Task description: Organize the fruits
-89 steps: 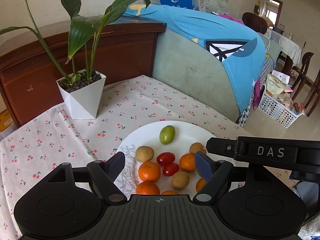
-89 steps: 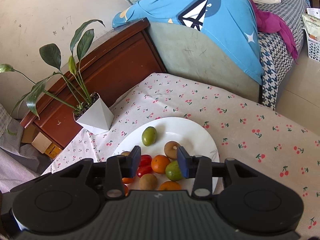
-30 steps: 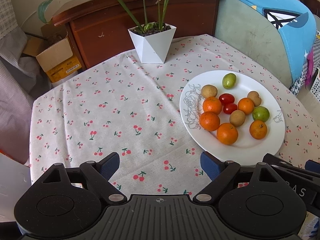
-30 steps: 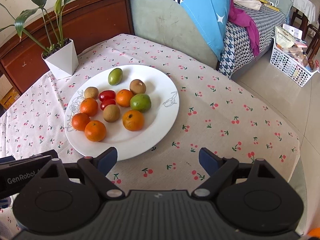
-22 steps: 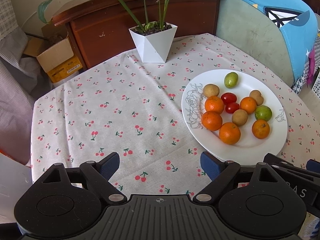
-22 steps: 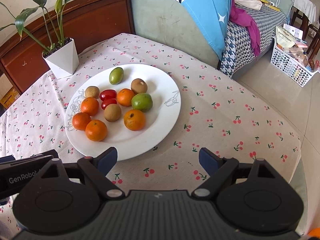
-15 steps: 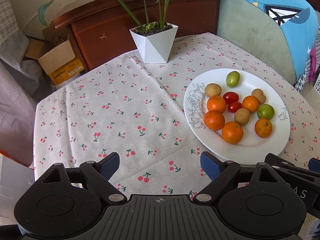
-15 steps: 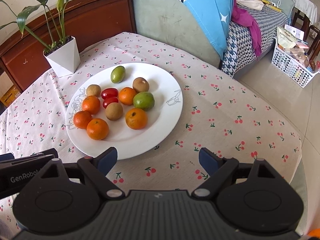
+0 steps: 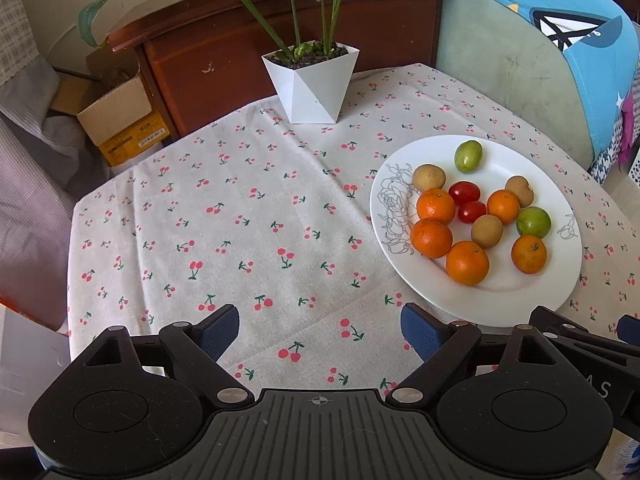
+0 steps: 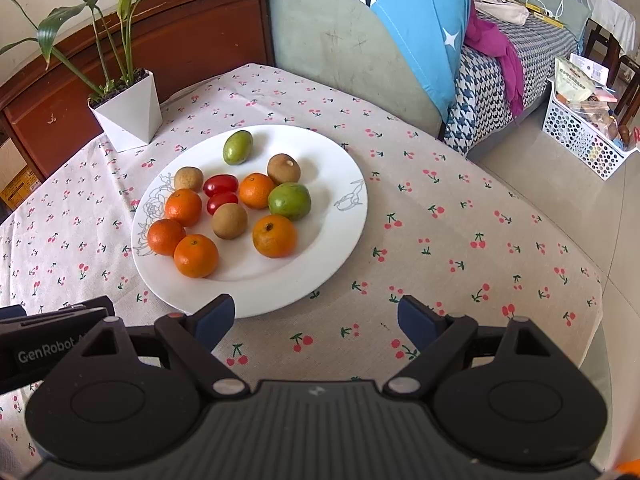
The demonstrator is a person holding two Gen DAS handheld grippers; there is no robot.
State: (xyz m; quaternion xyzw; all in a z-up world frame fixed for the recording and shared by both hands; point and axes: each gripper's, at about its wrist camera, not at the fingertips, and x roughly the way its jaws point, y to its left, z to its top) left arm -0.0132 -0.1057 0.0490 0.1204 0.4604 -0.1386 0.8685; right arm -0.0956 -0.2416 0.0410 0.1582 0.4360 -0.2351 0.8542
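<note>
A white plate (image 9: pixel 520 300) (image 10: pixel 320 272) on the cherry-print tablecloth holds several oranges (image 9: pixel 467 262) (image 10: pixel 274 236), two red cherry tomatoes (image 9: pixel 464 193) (image 10: pixel 220 185), brown round fruits (image 9: pixel 487 231) (image 10: pixel 229 221) and green fruits (image 9: pixel 533 222) (image 10: pixel 289 201). My left gripper (image 9: pixel 320 330) is open and empty above the cloth, to the left of and nearer than the plate. My right gripper (image 10: pixel 316 320) is open and empty above the plate's near edge. Part of the right gripper's body shows at the lower right of the left wrist view.
A white pot with a green plant (image 9: pixel 310 82) (image 10: pixel 128 116) stands at the table's far side. A wooden cabinet (image 9: pixel 280 40) and a sofa with a blue cover (image 10: pixel 380 20) lie behind. A cardboard box (image 9: pixel 116 120) sits on the floor at left, a white basket (image 10: pixel 584 136) at right.
Both grippers have pulled back and up from the plate since three seconds ago, and the right jaws have widened. Over the last second both drifted slightly; the fruit has not moved.
</note>
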